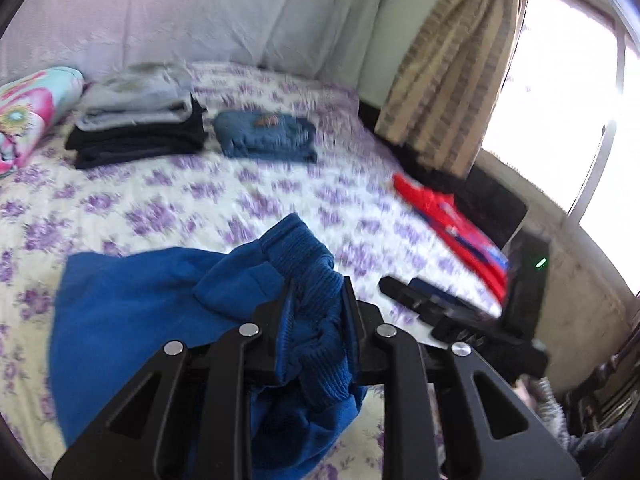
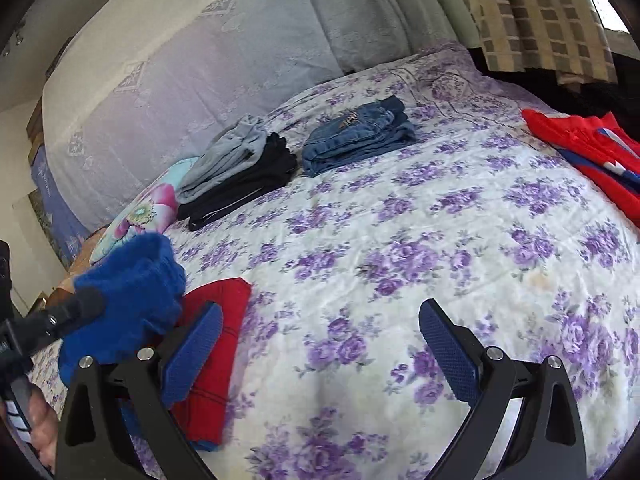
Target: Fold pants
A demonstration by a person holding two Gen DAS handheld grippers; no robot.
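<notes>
Left claw (image 1: 316, 296) is clenched on a bunched ribbed end of the blue pants (image 1: 160, 312) above the flowered bed (image 1: 200, 200). Right claw (image 2: 320, 340) hangs released, nothing between its pads.

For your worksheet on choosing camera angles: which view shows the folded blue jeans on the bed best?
The right wrist view: the folded blue jeans are sharp there, layers and waistband distinct, beside the grey and black stack. The left wrist view shows them only as a motion-blurred blue bundle.
</notes>
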